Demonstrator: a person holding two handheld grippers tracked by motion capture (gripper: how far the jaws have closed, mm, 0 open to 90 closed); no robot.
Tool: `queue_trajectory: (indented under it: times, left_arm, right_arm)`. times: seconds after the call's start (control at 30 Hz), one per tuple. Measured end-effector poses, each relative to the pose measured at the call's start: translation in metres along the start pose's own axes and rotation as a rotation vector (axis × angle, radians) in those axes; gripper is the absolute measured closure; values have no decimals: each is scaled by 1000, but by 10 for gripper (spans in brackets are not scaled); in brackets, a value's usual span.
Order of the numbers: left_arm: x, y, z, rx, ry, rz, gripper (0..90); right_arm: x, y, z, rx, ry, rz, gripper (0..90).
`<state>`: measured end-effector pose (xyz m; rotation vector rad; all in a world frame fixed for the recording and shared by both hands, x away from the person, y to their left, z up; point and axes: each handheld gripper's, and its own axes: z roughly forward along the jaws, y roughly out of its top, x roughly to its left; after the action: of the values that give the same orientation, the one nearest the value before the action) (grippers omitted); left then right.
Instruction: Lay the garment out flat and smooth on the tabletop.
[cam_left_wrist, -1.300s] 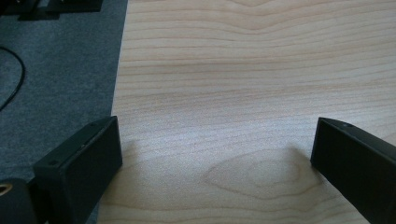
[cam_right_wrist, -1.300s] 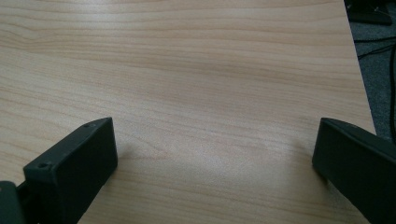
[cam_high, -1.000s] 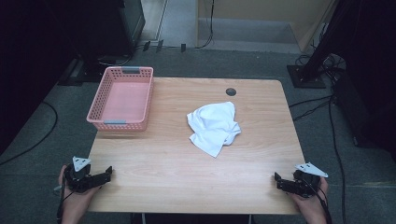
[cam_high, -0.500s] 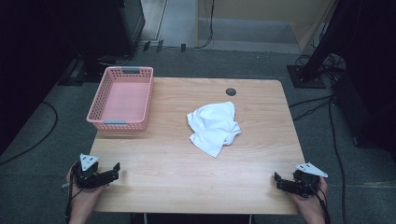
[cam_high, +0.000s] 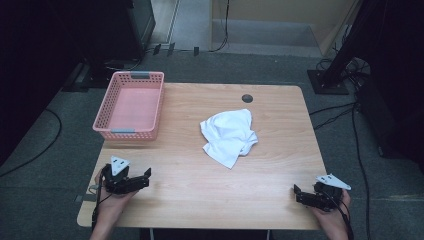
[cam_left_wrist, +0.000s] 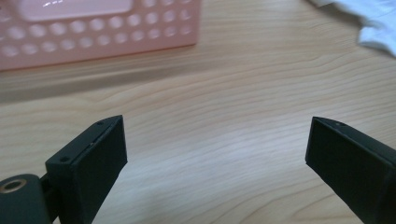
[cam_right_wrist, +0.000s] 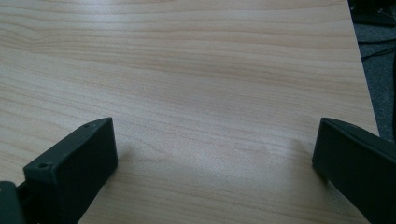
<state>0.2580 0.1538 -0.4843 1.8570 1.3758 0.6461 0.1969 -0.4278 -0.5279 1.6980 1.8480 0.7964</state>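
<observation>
A crumpled white cloth (cam_high: 229, 135) lies near the middle of the wooden table (cam_high: 190, 200). A pink plastic basket (cam_high: 131, 105) stands empty at the far left corner. My left gripper (cam_high: 146, 178) rests low at the table's near left, open, jaws pointing right toward the middle. In the left gripper view the gripper (cam_left_wrist: 215, 135) has bare wood between its wide jaws, the basket (cam_left_wrist: 93, 32) ahead at left and a bit of the cloth (cam_left_wrist: 369, 18) at upper right. My right gripper (cam_high: 297, 194) sits at the near right corner, open (cam_right_wrist: 215, 135) over bare wood.
A small dark round hole (cam_high: 246, 98) is set in the tabletop behind the cloth. The table's right edge (cam_right_wrist: 362, 70) runs close beside the right gripper, with grey floor beyond. Cables and dark stands (cam_high: 332, 75) surround the table on the floor.
My left gripper has slid to the right and a little forward, from the table's left edge onto the tabletop. The right gripper, cloth and basket have stayed put.
</observation>
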Motion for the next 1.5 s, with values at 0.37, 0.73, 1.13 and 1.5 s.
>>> queue_trajectory:
  times: [0.37,0.73,1.13,1.5]
  left_arm:
    - [-36,18,15,-10,-57,45,57]
    - [-56,32,23,-27,-85,44,71]
    - [-80,39,35,-14,-113,76,71]
    - [-99,41,45,2,-144,87,71]
  right_arm:
    - [1,3,3,0,11,-11,0]
    - [9,13,14,2,48,-49,0]
    - [10,30,30,1,114,-101,0]
    - [5,41,39,-47,116,-29,20]
